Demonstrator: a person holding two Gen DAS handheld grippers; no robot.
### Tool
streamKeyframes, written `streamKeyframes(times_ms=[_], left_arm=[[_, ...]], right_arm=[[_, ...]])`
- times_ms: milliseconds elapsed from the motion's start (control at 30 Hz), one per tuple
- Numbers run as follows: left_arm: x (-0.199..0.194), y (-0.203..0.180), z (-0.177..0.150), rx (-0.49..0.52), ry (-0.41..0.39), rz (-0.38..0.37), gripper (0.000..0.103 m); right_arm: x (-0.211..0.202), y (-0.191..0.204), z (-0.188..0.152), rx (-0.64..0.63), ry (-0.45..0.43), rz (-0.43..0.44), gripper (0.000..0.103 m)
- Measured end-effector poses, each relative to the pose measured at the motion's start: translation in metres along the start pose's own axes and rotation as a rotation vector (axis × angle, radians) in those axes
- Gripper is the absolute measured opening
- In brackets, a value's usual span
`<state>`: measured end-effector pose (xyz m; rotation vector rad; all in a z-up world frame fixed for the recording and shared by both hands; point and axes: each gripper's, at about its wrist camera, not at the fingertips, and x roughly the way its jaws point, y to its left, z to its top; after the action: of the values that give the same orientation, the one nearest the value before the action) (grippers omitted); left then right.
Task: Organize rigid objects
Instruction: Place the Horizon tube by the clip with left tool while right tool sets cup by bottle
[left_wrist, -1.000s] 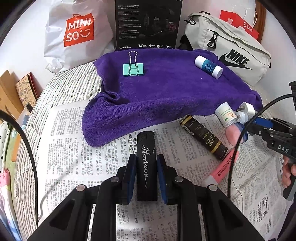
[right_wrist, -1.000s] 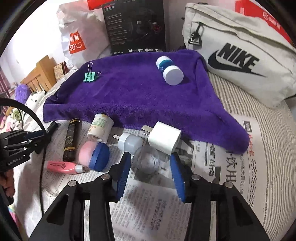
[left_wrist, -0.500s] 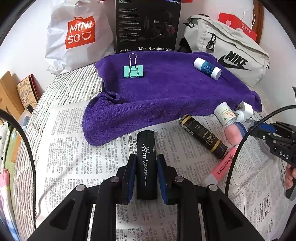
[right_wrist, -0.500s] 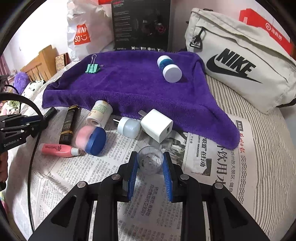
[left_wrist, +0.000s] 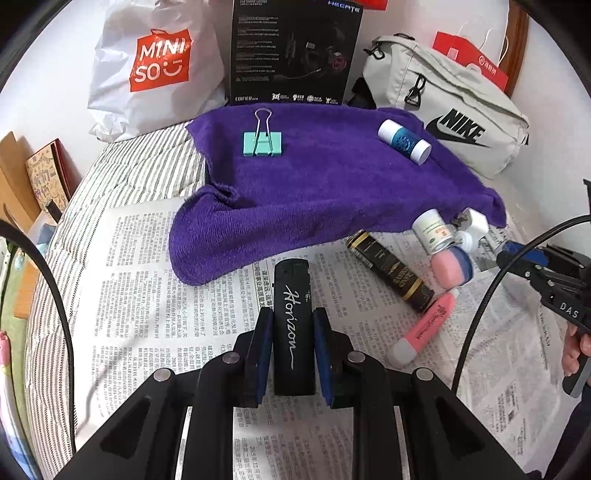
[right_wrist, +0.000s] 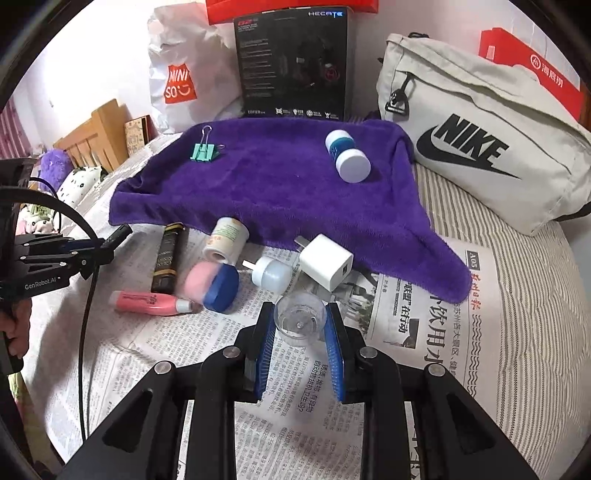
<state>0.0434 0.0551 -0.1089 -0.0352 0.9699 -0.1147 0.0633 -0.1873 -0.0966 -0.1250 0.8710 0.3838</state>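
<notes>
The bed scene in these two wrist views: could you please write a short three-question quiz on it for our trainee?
1. True or false: the left gripper is shut on the black lighter.
2. What does the right gripper hold? A) clear cap B) white charger C) pink tube
3. Fill in: the green binder clip and the blue-and-white bottle lie on the purple ____.

Key: 1 true; 2 A; 3 towel.
</notes>
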Motion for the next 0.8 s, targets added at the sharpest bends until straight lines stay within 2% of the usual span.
streamKeyframes(times_ms=[167,467,800], left_arm=[[-0.012,-0.002,0.004,0.005,-0.03,0.026,0.021],[-0.023,-0.008,0.021,0.026,-0.058,0.023,0.021],[-0.017,-0.008,0.037,0.042,-0.062,0.004,0.021]], right_arm=[[-0.003,-0.001,0.005,0.0,-0.004,0.023,0.027],[-0.008,-0.003,0.014,0.007,-0.017,0.048,0.027],[-0.01,-0.008,0.03,-0.002,-0.023,0.029,0.027]])
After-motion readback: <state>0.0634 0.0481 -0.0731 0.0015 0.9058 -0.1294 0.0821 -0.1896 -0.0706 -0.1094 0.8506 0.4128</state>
